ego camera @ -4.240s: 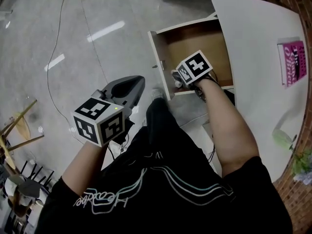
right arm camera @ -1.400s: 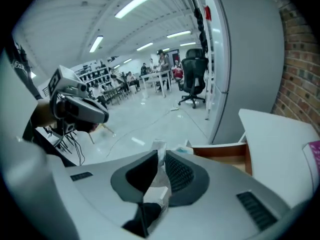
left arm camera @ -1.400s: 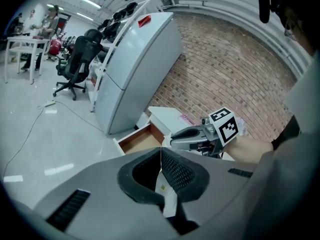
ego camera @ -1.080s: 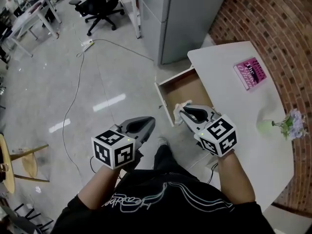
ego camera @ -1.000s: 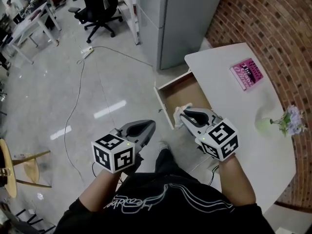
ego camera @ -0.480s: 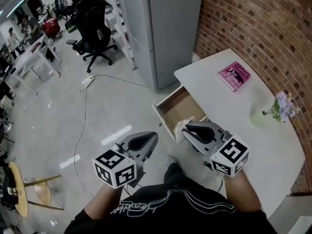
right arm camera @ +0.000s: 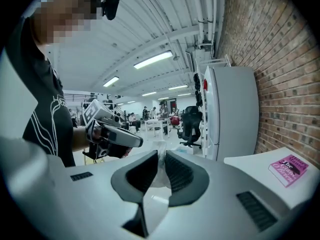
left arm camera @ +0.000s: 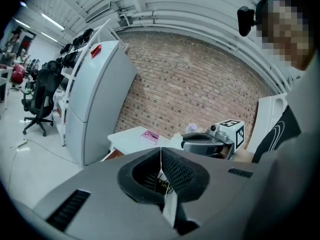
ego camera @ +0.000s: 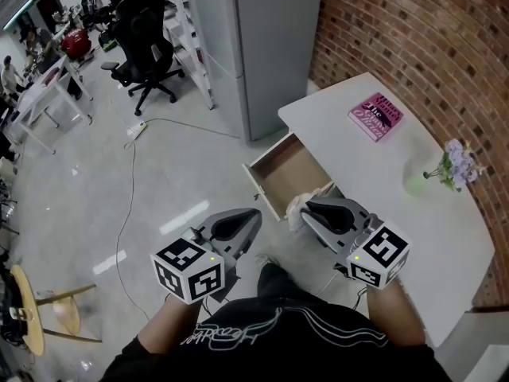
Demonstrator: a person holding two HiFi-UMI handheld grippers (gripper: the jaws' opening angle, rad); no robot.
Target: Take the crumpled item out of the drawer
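The crumpled white item (ego camera: 296,210) hangs from my right gripper (ego camera: 308,210), whose jaws are shut on it; in the right gripper view the thin white material (right arm camera: 159,170) is pinched between the ribbed pads. It is held up in the air, in front of the open wooden drawer (ego camera: 288,169) of the white table (ego camera: 398,181). My left gripper (ego camera: 253,215) hovers to the left over the floor, jaws shut with nothing between them (left arm camera: 161,154). The drawer's visible inside is bare.
A pink book (ego camera: 375,116) and a small vase of flowers (ego camera: 441,169) rest on the table. A grey cabinet (ego camera: 254,38) stands behind it against a brick wall. A cable (ego camera: 131,165) trails over the floor; office chairs (ego camera: 147,50) stand at the far left.
The head view has tilted up, showing more of the room. My right gripper has stayed shut on the white item, shifting slightly toward me; the left gripper kept its place beside it.
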